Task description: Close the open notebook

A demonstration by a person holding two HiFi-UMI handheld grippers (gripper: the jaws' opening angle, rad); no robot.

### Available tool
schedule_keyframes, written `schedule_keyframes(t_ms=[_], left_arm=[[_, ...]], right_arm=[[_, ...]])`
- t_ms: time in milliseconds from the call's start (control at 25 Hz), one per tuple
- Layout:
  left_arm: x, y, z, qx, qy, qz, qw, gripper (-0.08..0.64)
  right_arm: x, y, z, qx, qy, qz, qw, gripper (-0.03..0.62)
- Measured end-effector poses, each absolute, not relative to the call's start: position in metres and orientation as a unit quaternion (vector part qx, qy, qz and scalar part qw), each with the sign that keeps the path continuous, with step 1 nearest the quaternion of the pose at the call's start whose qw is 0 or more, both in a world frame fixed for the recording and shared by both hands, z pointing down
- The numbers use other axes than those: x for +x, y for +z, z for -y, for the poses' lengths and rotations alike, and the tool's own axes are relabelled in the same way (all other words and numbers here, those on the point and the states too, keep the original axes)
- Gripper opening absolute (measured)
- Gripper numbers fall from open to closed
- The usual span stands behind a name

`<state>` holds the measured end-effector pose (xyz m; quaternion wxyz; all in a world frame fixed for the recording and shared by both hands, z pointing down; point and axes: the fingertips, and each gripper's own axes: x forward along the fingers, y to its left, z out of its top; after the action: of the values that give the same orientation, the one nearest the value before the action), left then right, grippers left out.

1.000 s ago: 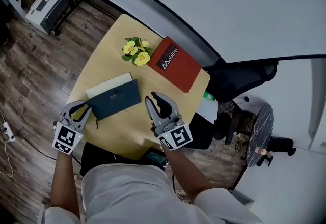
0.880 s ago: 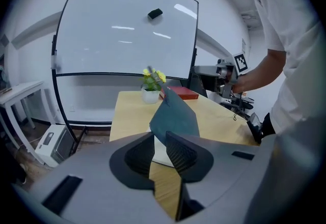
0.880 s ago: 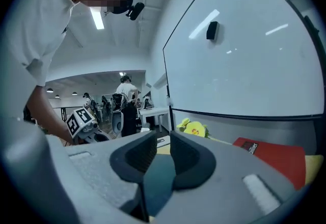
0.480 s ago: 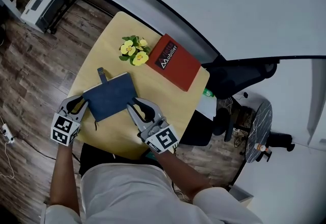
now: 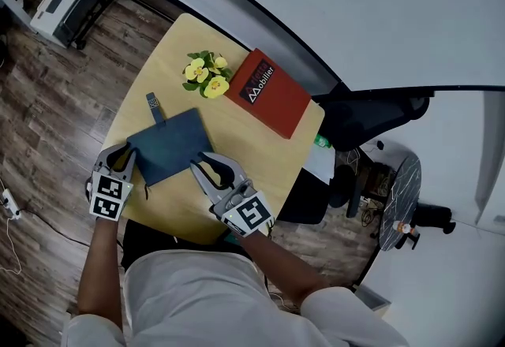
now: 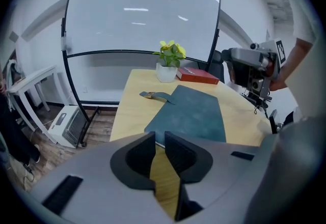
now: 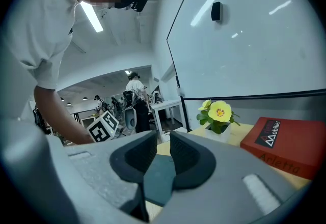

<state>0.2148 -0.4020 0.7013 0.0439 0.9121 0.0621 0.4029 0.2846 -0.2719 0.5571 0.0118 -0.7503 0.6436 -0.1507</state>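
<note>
A: Notebook point(image 5: 170, 144) position?

B: Flat on the table point(image 5: 237, 140), cover already down, strap point(image 5: 153, 107) trailing off its far-left corner.

A: Claws?

B: The left gripper point(image 5: 126, 154) is just off the short left end, and the long axis runs away from it. Its jaws have just narrowed to an empty slit. The right gripper point(image 5: 203, 164), also slit-wide and pinching nothing, is at the near long edge.

R gripper point(image 7: 163, 140) jaws narrowly apart w/ teal notebook point(image 7: 160, 179) showing thru the gap, yellow flower in white pot point(image 7: 219, 112) beyond, red book point(image 7: 285, 144) at right, marker cube point(image 7: 103, 126) at left.
</note>
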Motion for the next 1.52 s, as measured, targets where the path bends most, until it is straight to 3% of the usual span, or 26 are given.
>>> schedule_keyframes(t_ms=[280,600,880,1320,1400,1520], left_arm=[[0.208,0.671,0.402,0.931,0.359,-0.047,0.044,0.061],[0.170,0.531,0.396,0.986,0.158,0.033,0.043,0.060],[0.101,0.432,0.356,0.993,0.067,0.096,0.024,0.055],[0.003,0.399,0.321,0.993,0.027,0.110,0.025,0.032],[-0.013,0.396,0.312,0.994,0.022,0.105,0.023,0.028],[-0.045,0.392,0.298,0.994,0.015,0.103,0.020,0.025]], right_arm=[[0.287,0.546,0.266,-0.750,-0.130,-0.648,0.012,0.078],[0.290,0.483,0.225,-0.767,-0.059,-0.639,0.026,0.078],[0.263,0.428,0.167,-0.774,-0.007,-0.633,0.008,0.078],[0.195,0.410,0.109,-0.779,-0.004,-0.627,-0.008,0.071],[0.177,0.408,0.103,-0.780,-0.006,-0.625,-0.005,0.017],[0.144,0.402,0.097,-0.785,-0.004,-0.619,-0.009,0.015]])
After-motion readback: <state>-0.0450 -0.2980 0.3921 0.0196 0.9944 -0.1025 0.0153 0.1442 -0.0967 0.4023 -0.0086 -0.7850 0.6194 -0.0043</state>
